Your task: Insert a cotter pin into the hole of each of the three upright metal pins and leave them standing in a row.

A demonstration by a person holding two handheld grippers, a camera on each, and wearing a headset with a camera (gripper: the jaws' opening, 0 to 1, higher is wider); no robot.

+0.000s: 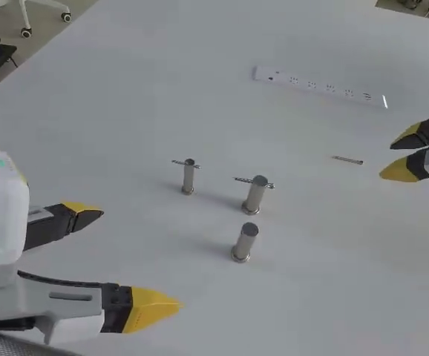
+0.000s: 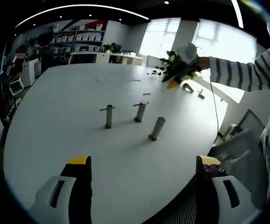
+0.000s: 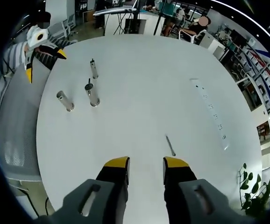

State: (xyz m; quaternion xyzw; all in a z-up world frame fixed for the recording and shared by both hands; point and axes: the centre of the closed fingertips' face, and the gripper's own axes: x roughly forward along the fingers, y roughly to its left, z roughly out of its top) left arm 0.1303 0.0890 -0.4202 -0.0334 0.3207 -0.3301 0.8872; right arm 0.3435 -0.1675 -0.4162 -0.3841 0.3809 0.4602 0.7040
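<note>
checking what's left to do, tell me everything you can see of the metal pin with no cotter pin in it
The bare metal pin is a short, shiny grey cylinder with a flat top and a slightly wider foot. It stands upright on the white table, nearest the person, in front of the two fitted pins. Only the table touches it; its hole is too small to see.

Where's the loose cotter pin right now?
The loose cotter pin lies flat on the table at the head view's right, just off the right gripper, between it and the upright metal pins.
</note>
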